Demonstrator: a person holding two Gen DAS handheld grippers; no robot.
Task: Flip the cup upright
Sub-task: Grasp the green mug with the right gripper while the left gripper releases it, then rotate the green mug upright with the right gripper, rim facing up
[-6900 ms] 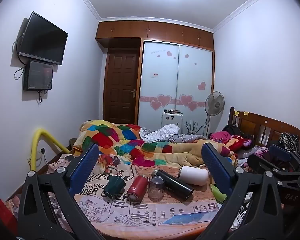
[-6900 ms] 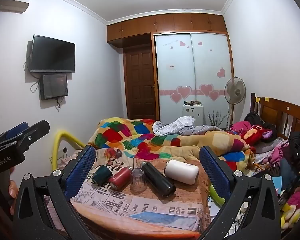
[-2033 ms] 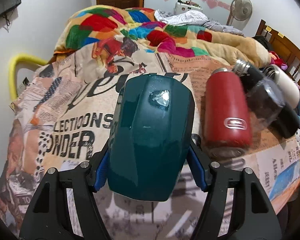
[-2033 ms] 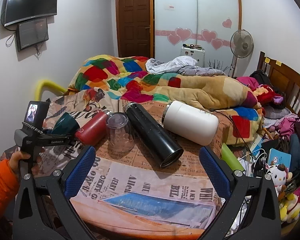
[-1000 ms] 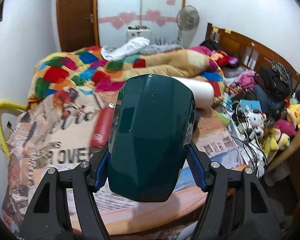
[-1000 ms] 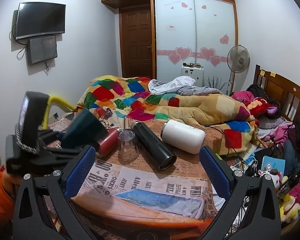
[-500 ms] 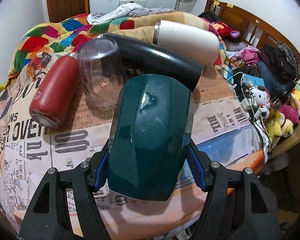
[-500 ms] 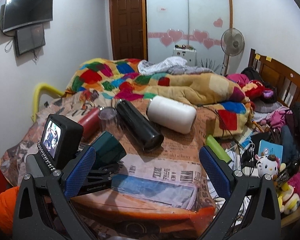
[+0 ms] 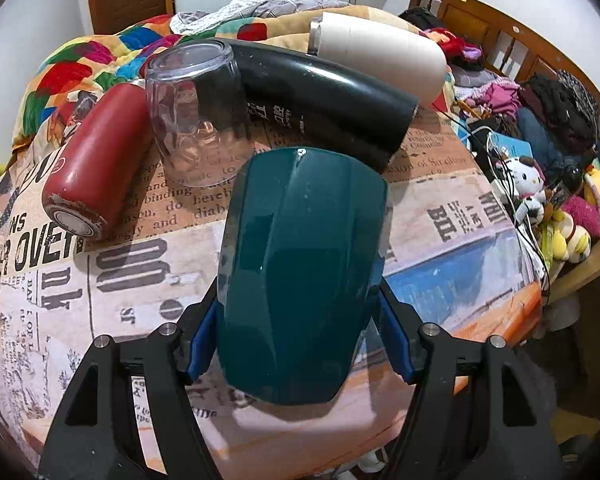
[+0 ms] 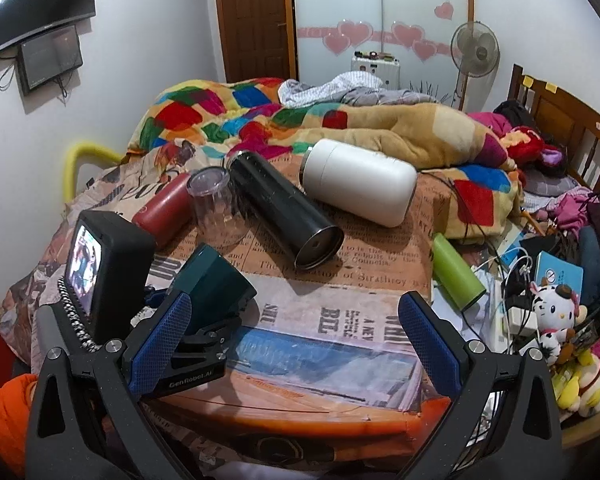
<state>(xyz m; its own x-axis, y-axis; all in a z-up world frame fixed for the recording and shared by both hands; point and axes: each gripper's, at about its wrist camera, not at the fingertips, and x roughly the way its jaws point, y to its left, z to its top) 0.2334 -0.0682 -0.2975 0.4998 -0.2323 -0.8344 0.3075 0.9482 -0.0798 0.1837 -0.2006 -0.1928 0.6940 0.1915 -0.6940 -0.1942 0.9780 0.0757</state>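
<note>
My left gripper (image 9: 300,344) is shut on a dark teal cup (image 9: 300,268), its blue pads pressed to both sides. The cup is held tilted just above the front of the newspaper-print tablecloth (image 9: 148,280). In the right wrist view the same teal cup (image 10: 212,284) shows at the lower left in the left gripper (image 10: 204,320). My right gripper (image 10: 296,340) is open and empty over the table's front edge. A clear glass (image 9: 196,116) stands upside down behind the teal cup.
A red flask (image 9: 96,164), a black flask (image 9: 324,108) and a white flask (image 9: 376,52) lie on their sides at the back. A green bottle (image 10: 456,272) lies off the table's right side. Toys and cables (image 10: 548,320) crowd the right; a bed with a colourful quilt (image 10: 260,116) lies behind.
My left gripper with the teal cup has come slightly lower over the table front. My right gripper has drawn a little closer to the table.
</note>
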